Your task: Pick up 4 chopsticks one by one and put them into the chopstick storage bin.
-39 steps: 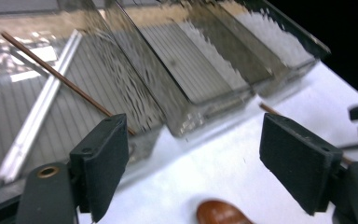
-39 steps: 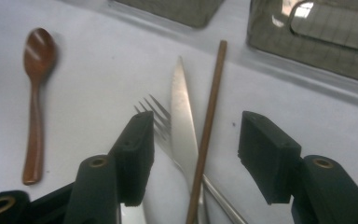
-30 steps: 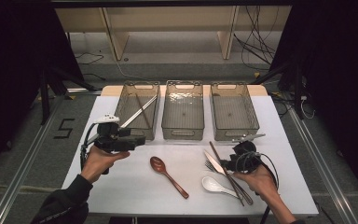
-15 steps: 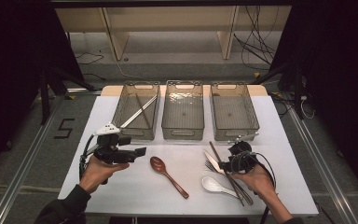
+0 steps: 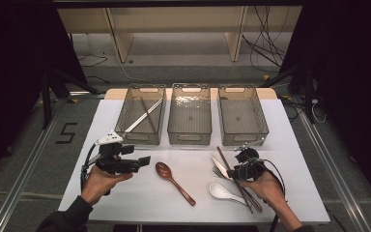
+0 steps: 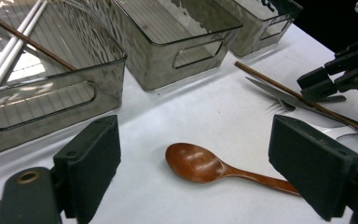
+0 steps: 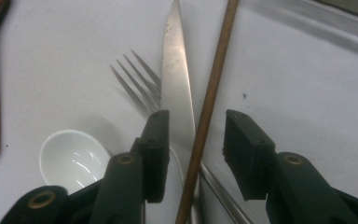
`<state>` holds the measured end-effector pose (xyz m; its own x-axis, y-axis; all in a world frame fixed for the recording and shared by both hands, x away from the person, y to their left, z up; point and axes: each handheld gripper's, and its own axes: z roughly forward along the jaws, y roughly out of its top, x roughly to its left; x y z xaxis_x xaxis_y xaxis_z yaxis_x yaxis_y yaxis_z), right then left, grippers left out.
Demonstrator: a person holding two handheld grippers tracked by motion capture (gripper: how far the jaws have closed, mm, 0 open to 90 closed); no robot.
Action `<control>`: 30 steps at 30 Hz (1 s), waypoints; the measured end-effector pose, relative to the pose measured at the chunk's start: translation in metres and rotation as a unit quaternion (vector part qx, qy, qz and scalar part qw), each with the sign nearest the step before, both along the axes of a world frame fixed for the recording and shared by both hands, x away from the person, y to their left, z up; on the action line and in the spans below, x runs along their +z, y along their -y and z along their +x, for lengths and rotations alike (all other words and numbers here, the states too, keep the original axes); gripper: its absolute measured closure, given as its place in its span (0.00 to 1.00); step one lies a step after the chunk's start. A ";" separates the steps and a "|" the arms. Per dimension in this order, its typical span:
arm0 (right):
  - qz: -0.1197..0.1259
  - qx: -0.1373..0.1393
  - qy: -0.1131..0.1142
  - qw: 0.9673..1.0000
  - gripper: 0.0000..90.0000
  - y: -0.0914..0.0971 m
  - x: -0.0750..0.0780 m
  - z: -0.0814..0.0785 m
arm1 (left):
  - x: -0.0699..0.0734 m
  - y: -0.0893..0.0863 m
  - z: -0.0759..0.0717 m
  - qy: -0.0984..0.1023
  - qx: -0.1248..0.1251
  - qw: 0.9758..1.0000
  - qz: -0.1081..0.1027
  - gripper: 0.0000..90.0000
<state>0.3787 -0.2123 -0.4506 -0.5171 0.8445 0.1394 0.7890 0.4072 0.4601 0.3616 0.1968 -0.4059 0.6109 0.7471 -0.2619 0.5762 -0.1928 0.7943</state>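
Observation:
My right gripper (image 7: 196, 140) is low over a pile of cutlery at the front right (image 5: 232, 173). A brown chopstick (image 7: 214, 79) runs between its jaws. The jaws have just been closing on it, but gaps still show on both sides, so it is open. Under the chopstick lie a steel knife (image 7: 177, 70) and a fork (image 7: 137, 81), with a white ceramic spoon (image 7: 72, 161) beside them. My left gripper (image 5: 145, 162) is wide open at the front left, holding nothing. A brown wooden spoon (image 6: 200, 164) lies on the white table beyond its jaws.
Three clear grey bins stand in a row at the back. The left bin (image 5: 140, 137) holds white chopsticks and a brown one. The middle bin (image 5: 189, 137) and right bin (image 5: 244, 138) look empty. The table's front edge is close below both hands.
The left gripper has drifted slightly toward the table's front edge. The right gripper has stayed over the cutlery pile.

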 end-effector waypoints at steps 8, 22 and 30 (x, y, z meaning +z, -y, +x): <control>-0.018 0.000 -0.008 1.000 0.79 0.002 -0.004 0.002 | 0.000 0.002 -0.003 -0.003 -0.005 1.000 0.000 0.18; -0.038 -0.006 -0.021 0.999 0.89 0.007 -0.009 0.009 | -0.002 0.002 -0.003 -0.009 -0.007 1.000 0.002 0.18; -0.044 -0.003 -0.025 0.999 0.94 0.006 -0.011 0.010 | -0.003 0.002 -0.003 -0.009 -0.008 1.000 0.003 0.18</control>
<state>0.3884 -0.2180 -0.4613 -0.5055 0.8582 0.0896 0.8132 0.4392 0.3818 0.3585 0.1944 -0.4090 0.6175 0.7395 -0.2681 0.5874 -0.2067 0.7825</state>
